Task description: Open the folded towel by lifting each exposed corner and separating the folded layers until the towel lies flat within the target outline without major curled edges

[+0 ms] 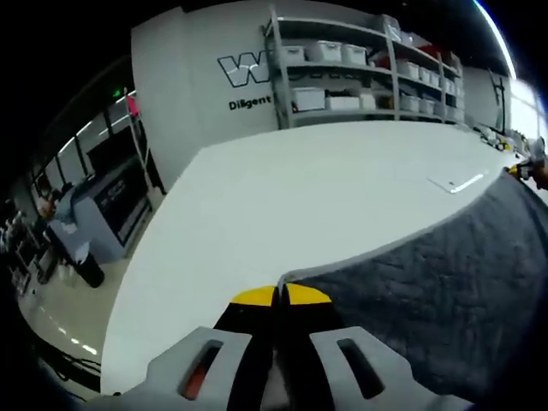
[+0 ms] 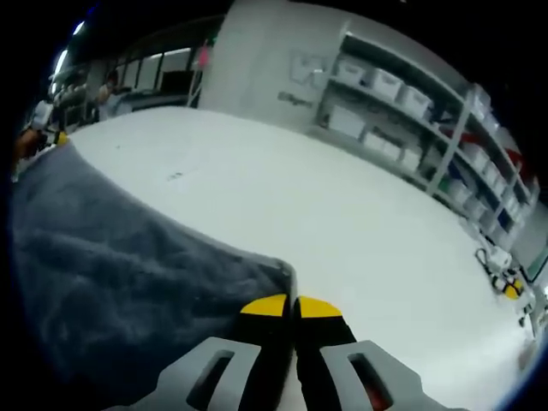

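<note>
A dark grey towel (image 1: pixel 445 291) stretches across the white table (image 1: pixel 282 205), from lower centre to the right edge of the left gripper view. My left gripper (image 1: pixel 281 295), with yellow tips pressed together, is shut on the towel's near corner. In the right gripper view the same towel (image 2: pixel 111 274) covers the left and lower part. My right gripper (image 2: pixel 293 306) is shut on its other corner, yellow tips closed on the edge. The towel hangs taut between the two grippers, slightly raised off the table. The other gripper's yellow tip (image 1: pixel 517 169) shows at the towel's far end.
Shelving with white bins (image 1: pixel 368 68) stands behind the table against a grey wall with lettering. A marked outline corner (image 1: pixel 458 181) shows on the tabletop. Small yellow-black objects (image 2: pixel 505 282) lie near the table's right edge. People and workstations (image 2: pixel 77 90) are far off.
</note>
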`<state>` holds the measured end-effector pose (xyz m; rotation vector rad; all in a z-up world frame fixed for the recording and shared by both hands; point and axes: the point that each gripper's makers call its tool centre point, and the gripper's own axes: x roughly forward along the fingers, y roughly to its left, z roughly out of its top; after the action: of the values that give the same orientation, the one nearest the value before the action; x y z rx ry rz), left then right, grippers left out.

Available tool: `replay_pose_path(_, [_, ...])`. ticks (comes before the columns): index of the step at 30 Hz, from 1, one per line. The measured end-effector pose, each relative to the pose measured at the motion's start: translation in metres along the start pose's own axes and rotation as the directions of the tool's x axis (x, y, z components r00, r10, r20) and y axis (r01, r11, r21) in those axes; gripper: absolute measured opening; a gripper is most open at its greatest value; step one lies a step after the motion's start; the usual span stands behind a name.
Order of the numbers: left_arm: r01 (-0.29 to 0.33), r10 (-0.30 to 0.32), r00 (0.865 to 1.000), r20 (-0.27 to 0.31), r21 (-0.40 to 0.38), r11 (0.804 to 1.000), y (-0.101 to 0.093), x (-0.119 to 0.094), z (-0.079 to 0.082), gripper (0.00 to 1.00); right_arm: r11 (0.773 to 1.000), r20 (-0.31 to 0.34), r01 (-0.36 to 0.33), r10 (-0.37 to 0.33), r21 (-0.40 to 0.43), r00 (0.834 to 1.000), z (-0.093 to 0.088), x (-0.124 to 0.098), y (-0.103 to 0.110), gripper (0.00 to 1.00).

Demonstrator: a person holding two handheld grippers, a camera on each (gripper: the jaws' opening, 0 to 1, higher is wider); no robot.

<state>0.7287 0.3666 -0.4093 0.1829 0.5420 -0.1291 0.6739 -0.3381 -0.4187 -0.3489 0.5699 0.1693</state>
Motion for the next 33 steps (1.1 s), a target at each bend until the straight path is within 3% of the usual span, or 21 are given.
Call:
replay_pose_path(4, [-0.004,0.003,1.000,-0.015,-0.026,1.000,0.001,0.001,0.005,0.06,1.000,-0.002,0.000,0.000,0.011,1.000,0.000,0.000,-0.001,0.01])
replay_pose_path(5, [-0.040,0.040,0.999,0.000,0.002,0.999,0.003,-0.004,0.011,0.15,1.000,0.009,0.015,-0.015,-0.004,1.000,0.004,-0.002,-0.003,0.07])
replay_pose_path(6, [-0.054,0.053,0.998,0.035,0.018,0.998,0.003,-0.006,0.019,0.31,1.000,0.034,0.020,-0.020,0.002,0.999,0.012,-0.005,-0.004,0.21])
replay_pose_path(7, [-0.042,0.039,0.994,0.100,0.033,0.999,-0.004,-0.011,0.035,0.39,1.000,0.060,0.021,-0.022,0.017,0.998,0.019,-0.006,-0.005,0.32])
replay_pose_path(9, [0.018,-0.020,0.980,0.196,0.008,1.000,-0.025,-0.028,0.062,0.42,0.998,0.103,0.038,-0.043,0.053,0.994,0.033,-0.016,-0.011,0.57])
replay_pose_path(11, [0.011,-0.014,0.976,0.217,0.016,1.000,-0.033,-0.042,0.075,0.47,0.997,0.119,0.065,-0.068,0.028,0.991,0.042,-0.025,-0.017,0.68])
replay_pose_path(14, [0.025,-0.041,0.966,0.254,0.067,0.997,-0.049,-0.056,0.092,0.84,0.993,0.154,0.106,-0.112,0.048,0.982,0.055,-0.046,-0.026,0.84])
replay_pose_path(15, [0.048,-0.066,0.963,0.263,0.073,0.996,-0.069,-0.070,0.088,0.97,0.992,0.169,0.107,-0.118,0.068,0.979,0.058,-0.054,-0.027,0.93])
replay_pose_path(16, [0.076,-0.093,0.962,0.257,0.075,0.994,-0.085,-0.082,0.083,0.99,0.990,0.184,0.104,-0.120,0.092,0.976,0.061,-0.061,-0.027,0.99])
replay_pose_path(18, [0.098,-0.115,0.969,0.218,0.090,0.991,-0.092,-0.095,0.079,0.94,0.989,0.195,0.102,-0.122,0.110,0.973,0.063,-0.079,-0.026,1.00])
replay_pose_path(20, [0.118,-0.140,0.971,0.195,0.117,0.986,-0.098,-0.111,0.076,0.99,0.989,0.236,0.075,-0.105,0.131,0.966,0.067,-0.097,-0.021,1.00])
replay_pose_path(25, [0.165,-0.197,0.940,0.278,0.135,0.977,-0.119,-0.174,0.078,1.00,0.988,0.306,0.050,-0.094,0.148,0.947,0.070,-0.145,-0.017,1.00])
replay_pose_path(29, [0.211,-0.234,0.906,0.354,0.102,0.972,-0.132,-0.232,0.068,1.00,0.990,0.351,0.040,-0.085,0.133,0.932,0.065,-0.198,-0.003,1.00])
replay_pose_path(33, [0.216,-0.238,0.895,0.378,0.098,0.971,-0.139,-0.272,0.053,1.00,0.992,0.387,0.019,-0.067,0.127,0.919,0.055,-0.244,0.016,1.00])
